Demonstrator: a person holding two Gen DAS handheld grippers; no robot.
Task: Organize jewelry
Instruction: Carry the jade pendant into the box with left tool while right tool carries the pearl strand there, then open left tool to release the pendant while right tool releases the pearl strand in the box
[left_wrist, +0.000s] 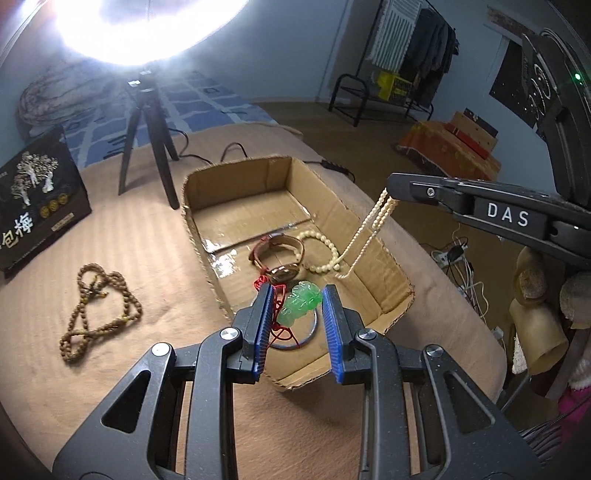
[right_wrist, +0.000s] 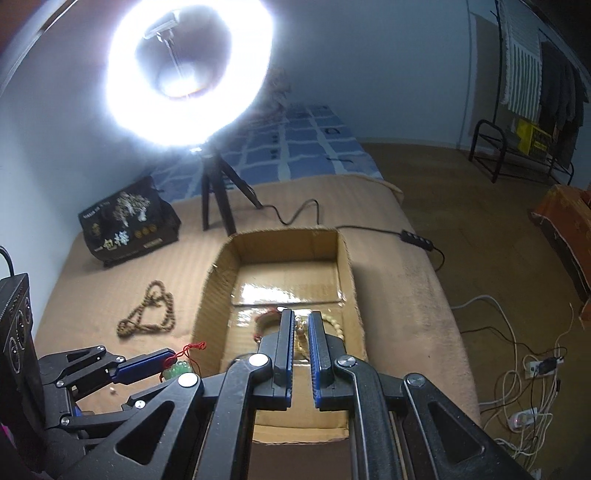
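An open cardboard box (left_wrist: 207, 243) sits on the tan blanket. My left gripper (left_wrist: 297, 299) is shut on a green jade pendant (left_wrist: 301, 302) with a red cord (left_wrist: 275, 317), held over the box's near end. My right gripper (left_wrist: 391, 184) is shut on a cream pearl necklace (left_wrist: 369, 232) that hangs down into the box. In the right wrist view the pearls (right_wrist: 301, 330) show between my closed fingers (right_wrist: 301, 321), and the pendant (right_wrist: 179, 369) shows at lower left. In the box lie a brown-strap watch (left_wrist: 279, 258), a cream bead bracelet (left_wrist: 325, 254) and a thin ring bangle (left_wrist: 310, 332).
A brown bead necklace (left_wrist: 98, 314) lies on the blanket left of the box, also in the right wrist view (right_wrist: 149, 312). A black printed box (left_wrist: 35, 203) stands at far left. A ring light on a tripod (left_wrist: 147, 140) stands behind the box, its cable trailing right.
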